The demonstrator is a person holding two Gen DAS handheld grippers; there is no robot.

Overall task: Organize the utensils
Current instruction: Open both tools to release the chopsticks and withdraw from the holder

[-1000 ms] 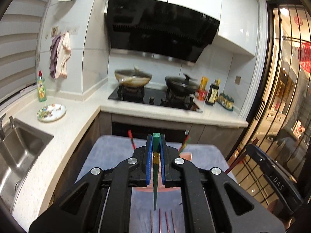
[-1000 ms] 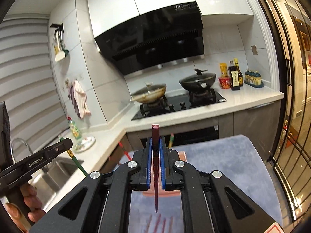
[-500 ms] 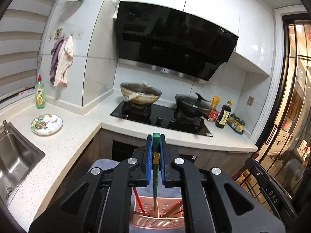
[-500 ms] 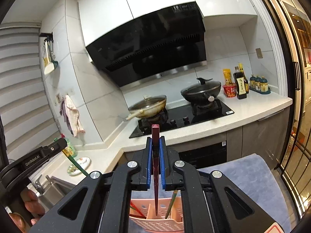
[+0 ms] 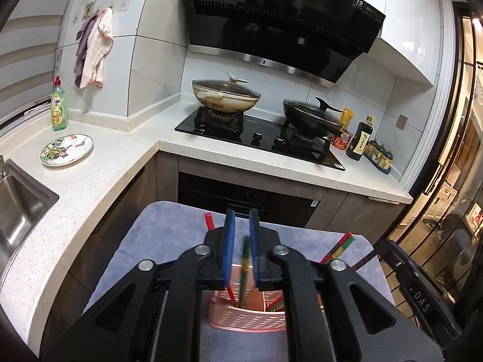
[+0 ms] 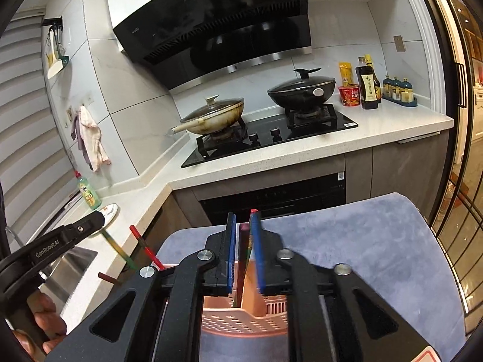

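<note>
A pink perforated utensil basket [image 5: 247, 321] stands on a grey-blue mat [image 5: 169, 235]; it also shows in the right wrist view [image 6: 241, 321]. My left gripper [image 5: 240, 253] is open above it, and a green chopstick [image 5: 244, 271] stands loose between the jaws, its tip in the basket. My right gripper [image 6: 244, 253] is open too, with a dark red chopstick [image 6: 241, 265] loose between its jaws, leaning in the basket. Red chopsticks [image 5: 209, 221] and more chopsticks [image 5: 338, 249] stick out of the basket.
A white counter [image 5: 90, 181] runs behind the mat, with a sink [image 5: 18, 199], a plate [image 5: 67, 150], a green soap bottle [image 5: 58, 108], a hob with two lidded pans [image 5: 226, 96], and bottles [image 5: 360, 138]. A glass door [image 5: 452, 181] is at the right.
Both grippers have opened and let go of their chopsticks, which now stand in the basket. Both views have dropped a little toward the basket.
</note>
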